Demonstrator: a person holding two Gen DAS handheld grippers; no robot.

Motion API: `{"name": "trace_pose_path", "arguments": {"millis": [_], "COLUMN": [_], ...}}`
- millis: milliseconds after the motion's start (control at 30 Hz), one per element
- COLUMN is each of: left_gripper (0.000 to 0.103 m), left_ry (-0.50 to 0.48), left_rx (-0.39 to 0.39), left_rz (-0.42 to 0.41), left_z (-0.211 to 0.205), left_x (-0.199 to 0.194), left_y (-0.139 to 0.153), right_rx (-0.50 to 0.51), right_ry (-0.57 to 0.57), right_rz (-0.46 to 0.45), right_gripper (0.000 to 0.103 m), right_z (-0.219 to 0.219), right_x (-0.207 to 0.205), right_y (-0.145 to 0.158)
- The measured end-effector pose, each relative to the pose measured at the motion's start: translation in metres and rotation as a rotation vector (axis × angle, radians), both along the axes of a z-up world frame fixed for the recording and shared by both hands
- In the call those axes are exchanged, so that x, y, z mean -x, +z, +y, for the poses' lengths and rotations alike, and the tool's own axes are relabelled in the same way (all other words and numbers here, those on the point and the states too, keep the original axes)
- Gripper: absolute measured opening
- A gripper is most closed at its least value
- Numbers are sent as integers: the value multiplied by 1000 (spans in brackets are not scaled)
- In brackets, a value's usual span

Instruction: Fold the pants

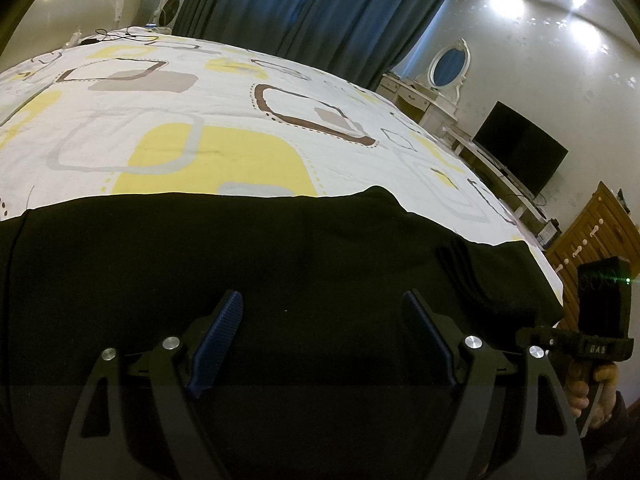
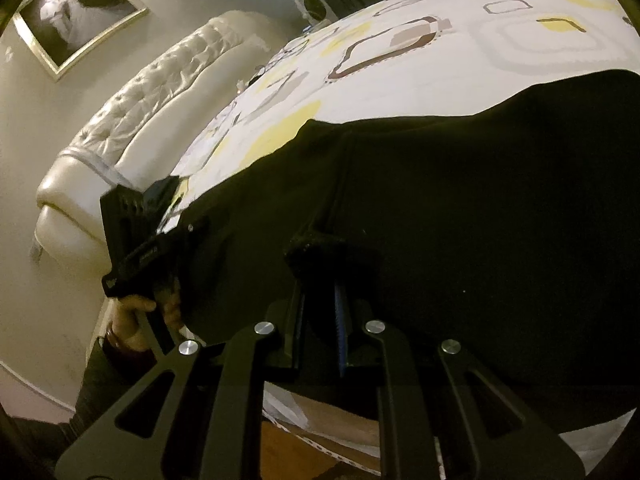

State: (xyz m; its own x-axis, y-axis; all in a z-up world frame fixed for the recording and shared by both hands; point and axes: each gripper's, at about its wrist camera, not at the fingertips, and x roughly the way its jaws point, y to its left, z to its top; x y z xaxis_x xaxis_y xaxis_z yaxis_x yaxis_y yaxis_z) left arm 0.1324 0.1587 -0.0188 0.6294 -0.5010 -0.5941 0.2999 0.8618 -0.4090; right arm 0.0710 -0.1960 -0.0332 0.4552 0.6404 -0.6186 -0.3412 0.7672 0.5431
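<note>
Black pants [image 1: 240,248] lie flat across the near edge of the bed, with stacked folded edges at their right end. My left gripper [image 1: 323,298] hovers just over the dark cloth, its blue-padded jaws wide open and nothing between them. In the right wrist view the pants [image 2: 480,200] fill the middle and right. There my right gripper [image 2: 320,256] is shut on a bunched ridge of the fabric near the bed's edge.
The patterned white, yellow and grey bedsheet [image 1: 200,100] stretches beyond the pants. A padded white headboard [image 2: 132,120] stands on the left. A dresser with mirror [image 1: 436,92], a dark TV [image 1: 520,148] and wooden drawers [image 1: 592,232] line the right wall. A hand [image 2: 132,312] holds the other tool.
</note>
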Motion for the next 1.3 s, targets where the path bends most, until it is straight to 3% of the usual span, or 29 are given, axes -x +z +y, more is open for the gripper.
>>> {"name": "trace_pose_path", "arguments": {"millis": [300, 933, 1167, 1300], "left_gripper": [81, 81, 81, 81], "left_ry": [0, 0, 5, 70], "left_rx": [-1, 0, 43, 54], "left_rz": [-1, 0, 15, 23], "left_z": [0, 0, 7, 32], "left_x": [0, 0, 8, 24], "left_y": [0, 0, 8, 16], "right_rx": [57, 110, 92, 66], "right_ry": [55, 188, 187, 151], "right_rz": [-13, -33, -40, -48], "right_gripper": [18, 56, 57, 58], "right_z": [6, 25, 22, 14], "right_x": [7, 35, 42, 40], "right_y": [1, 16, 25, 30]}}
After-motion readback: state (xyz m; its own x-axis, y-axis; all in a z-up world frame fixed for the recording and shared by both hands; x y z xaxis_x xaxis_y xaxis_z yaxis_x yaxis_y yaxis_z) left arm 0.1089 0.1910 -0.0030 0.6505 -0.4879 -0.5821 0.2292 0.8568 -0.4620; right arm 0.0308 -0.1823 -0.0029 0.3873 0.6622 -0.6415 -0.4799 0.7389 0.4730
